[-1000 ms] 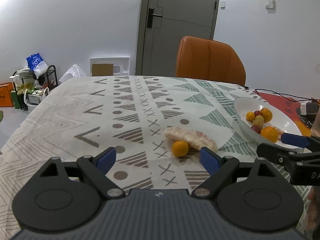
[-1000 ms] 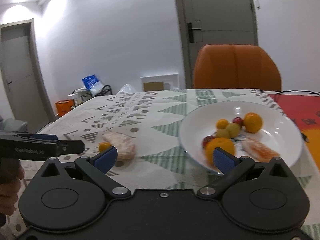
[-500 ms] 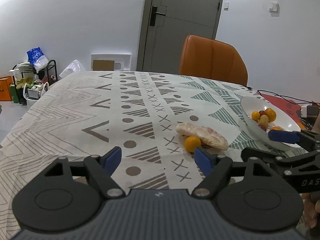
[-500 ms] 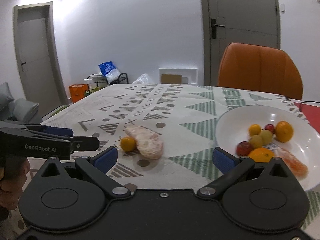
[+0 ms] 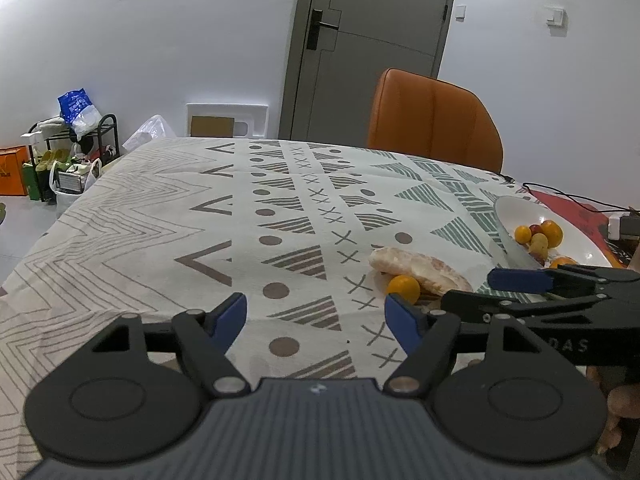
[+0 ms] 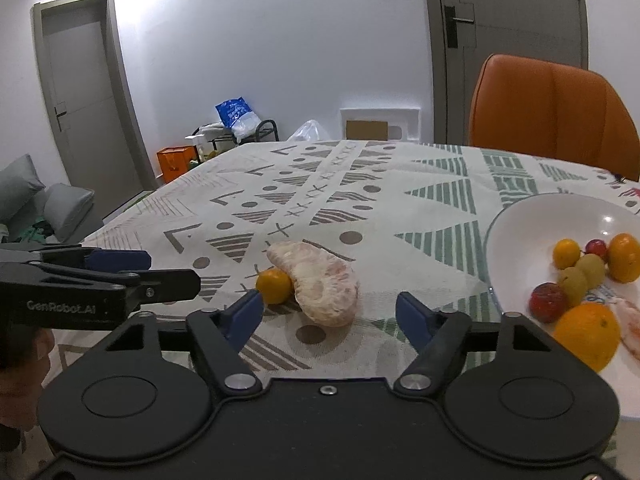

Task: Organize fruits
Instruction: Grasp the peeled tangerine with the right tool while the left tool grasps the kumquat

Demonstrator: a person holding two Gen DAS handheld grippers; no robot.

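A peeled pomelo segment (image 6: 320, 284) lies on the patterned tablecloth with a small orange fruit (image 6: 273, 280) touching its left side. Both show in the left wrist view, the segment (image 5: 420, 266) and the small orange (image 5: 404, 288). A white bowl (image 6: 520, 228) at the right holds several fruits, among them a large orange (image 6: 588, 332). My right gripper (image 6: 330, 312) is open and empty, just short of the segment. My left gripper (image 5: 316, 318) is open and empty, to the left of the fruit. The right gripper shows side-on in the left wrist view (image 5: 516, 280).
An orange chair (image 5: 434, 120) stands at the table's far side. A red mat with a cable (image 5: 576, 208) lies beyond the bowl (image 5: 516, 212). A rack with bags (image 5: 76, 136) stands on the floor at the left.
My right gripper has swung left from the bowl toward the pomelo segment, which now sits between its fingers' line. My left gripper has drawn back and shifted left.
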